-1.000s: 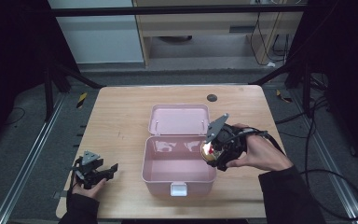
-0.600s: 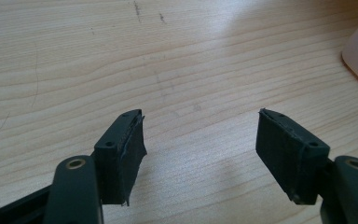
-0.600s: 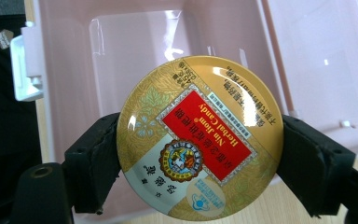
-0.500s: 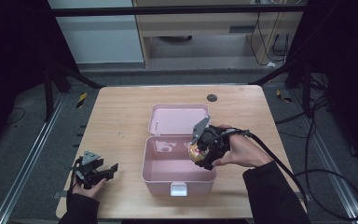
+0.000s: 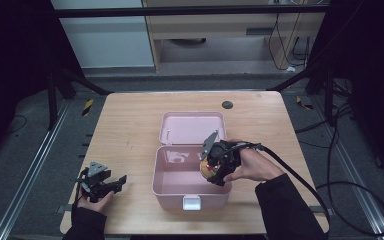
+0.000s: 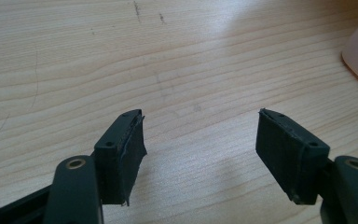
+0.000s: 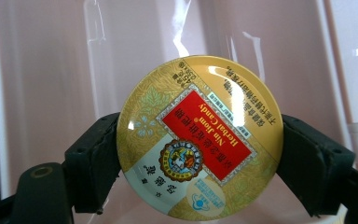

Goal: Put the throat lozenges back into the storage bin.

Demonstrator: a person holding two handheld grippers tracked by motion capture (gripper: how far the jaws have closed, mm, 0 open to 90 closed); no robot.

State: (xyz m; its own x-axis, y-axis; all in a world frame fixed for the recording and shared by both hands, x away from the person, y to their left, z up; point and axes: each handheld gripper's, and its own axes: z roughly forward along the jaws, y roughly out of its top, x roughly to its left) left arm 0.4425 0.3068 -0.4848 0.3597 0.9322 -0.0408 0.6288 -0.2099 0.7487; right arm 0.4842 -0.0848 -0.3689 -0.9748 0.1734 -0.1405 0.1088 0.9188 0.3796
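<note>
Tin point(image 7: 199, 139): round, gold-lidded, with a red label reading "Herbal Candy", seen upside down in the right gripper view. We hold it pinched edge to edge in the right gripper point(image 5: 211, 167), one black pad pressed on each side of its rim, the lid facing the camera. In the high view we find the tin point(image 5: 206, 169) at the right end of the box point(image 5: 167, 186), over its open lower half and just inside the right wall; we cannot tell whether it touches the floor of the box. Box: pink plastic, lid point(image 5: 192, 127) thrown back flat on the table point(image 5: 130, 120) behind it, a pale latch at the front wall. Behind the tin we see glossy pink walls point(image 7: 46, 70). Left gripper point(image 5: 114, 183): resting low on the table near its front left corner, well apart from the box, claw spread wide with nothing between the pads point(image 6: 129, 144), bare wood under them point(image 6: 196, 84). Small dark disc point(image 5: 227, 105) lies near the table's far edge.
</note>
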